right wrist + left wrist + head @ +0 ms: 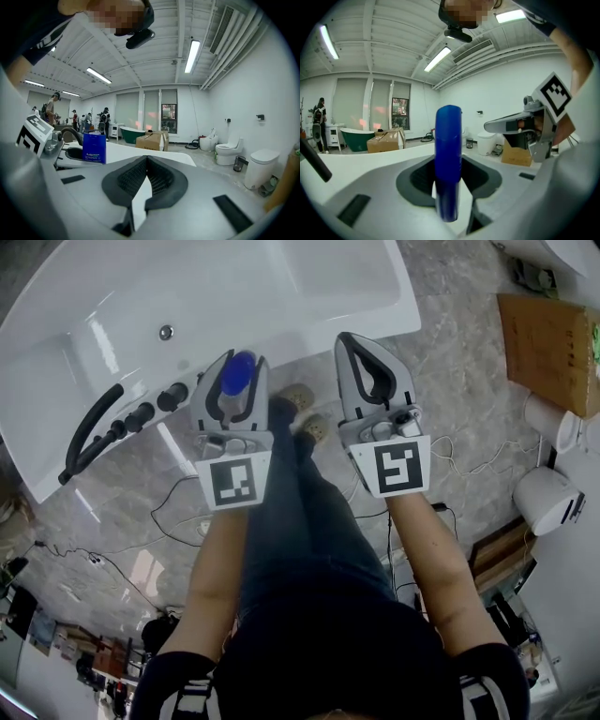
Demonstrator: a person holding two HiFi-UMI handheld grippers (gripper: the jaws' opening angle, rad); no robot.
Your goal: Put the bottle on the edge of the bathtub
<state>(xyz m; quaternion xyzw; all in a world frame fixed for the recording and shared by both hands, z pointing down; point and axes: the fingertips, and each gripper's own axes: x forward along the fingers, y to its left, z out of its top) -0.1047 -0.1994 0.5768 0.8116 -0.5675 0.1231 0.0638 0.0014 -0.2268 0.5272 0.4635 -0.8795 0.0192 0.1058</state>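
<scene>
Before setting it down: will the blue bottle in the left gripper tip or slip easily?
Likely tippy: the blue bottle looks tall and narrow. Its smooth body may slide on the glossy bathtub rim. Probably stiff: no dent shows.

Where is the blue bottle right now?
Head view, left of centre: the blue bottle is clamped in the jaws of the left gripper, close to the bathtub rim beside its black knobs.

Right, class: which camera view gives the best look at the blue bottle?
The left gripper view: the blue bottle stands close up, clamped between the jaws. The head view shows only its top; the right gripper view shows it small, at the left.
</scene>
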